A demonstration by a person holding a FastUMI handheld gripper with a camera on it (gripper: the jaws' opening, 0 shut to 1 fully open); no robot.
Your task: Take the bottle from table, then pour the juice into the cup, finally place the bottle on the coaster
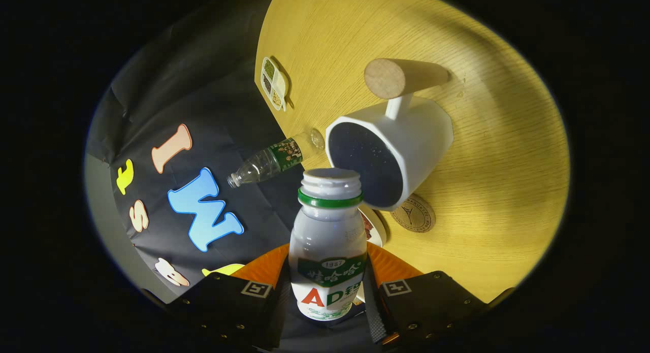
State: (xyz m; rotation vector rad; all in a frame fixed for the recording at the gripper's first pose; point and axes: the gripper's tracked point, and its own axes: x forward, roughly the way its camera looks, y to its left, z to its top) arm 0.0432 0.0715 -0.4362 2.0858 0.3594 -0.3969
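Wooden surface [497, 200] under booth light: pour step in hand, bottle tilted toward the cup.

The bottle [327, 241], cap off, is clamped between both fingers of the hand-held gripper [327, 297] at lower centre of the frame, label facing the camera. Its open mouth sits just at the near rim of the white cup [396, 150], which lies centre-right in the frame with its dark interior facing the bottle. Judgement: keep the mouth over the opening, not outside the rim, and rotate slowly so the stream lands inside; hold the grip firm on the body to prevent slipping. The round coaster [413, 213] lies just below the cup in the frame, partly covered by it, so the set-down is short. A wooden cylinder [401, 77] stands beyond the cup; a clear plastic bottle [271, 162] and a small divided tray [274, 84] sit toward the upper left.
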